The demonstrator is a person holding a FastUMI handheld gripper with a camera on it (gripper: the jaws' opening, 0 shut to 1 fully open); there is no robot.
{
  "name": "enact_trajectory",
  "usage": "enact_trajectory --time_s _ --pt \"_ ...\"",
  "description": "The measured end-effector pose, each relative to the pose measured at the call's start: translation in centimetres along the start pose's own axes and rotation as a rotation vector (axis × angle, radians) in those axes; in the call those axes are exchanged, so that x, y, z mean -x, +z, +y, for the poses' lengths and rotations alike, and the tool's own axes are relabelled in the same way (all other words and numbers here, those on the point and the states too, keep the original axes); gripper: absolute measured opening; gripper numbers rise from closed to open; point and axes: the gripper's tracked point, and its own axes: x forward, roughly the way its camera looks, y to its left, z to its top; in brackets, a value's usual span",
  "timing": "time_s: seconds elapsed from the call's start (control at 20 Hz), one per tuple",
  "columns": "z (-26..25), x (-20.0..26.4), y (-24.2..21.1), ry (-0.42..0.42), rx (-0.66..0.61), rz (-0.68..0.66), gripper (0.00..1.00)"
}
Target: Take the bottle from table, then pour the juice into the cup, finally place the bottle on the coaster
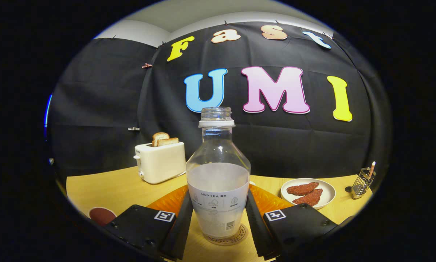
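Bottle (218, 178) upright on coaster (228, 238), between fingers of hand-held gripper (218, 218), jaws clamping it

Clear glossy plastic for the bottle (218, 174), frosted lower down under a matt paper label (218, 209). Smooth light wood grain across the table (123, 189). Glossy cream plastic on the toaster (160, 162), rough crust on the toast (163, 139). Glazed white plate (327, 189), coarse-surfaced patties (305, 193). Shiny perforated metal holder (362, 182). Ribbed glossy orange mat (170, 200). Matt black cloth behind (101, 109).
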Motion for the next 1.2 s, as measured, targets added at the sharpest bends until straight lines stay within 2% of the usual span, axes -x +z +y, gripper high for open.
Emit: enact_trajectory --time_s 0.7,0.85,1.2 --pt "-0.8 -2.3 -5.2 -0.022 -0.040 0.086 0.74" --pt "-1.3 -2.1 -5.3 -0.041 -0.035 0.083 0.75" --pt "-0.8 -2.2 -6.0 -0.020 -0.031 0.086 0.77"
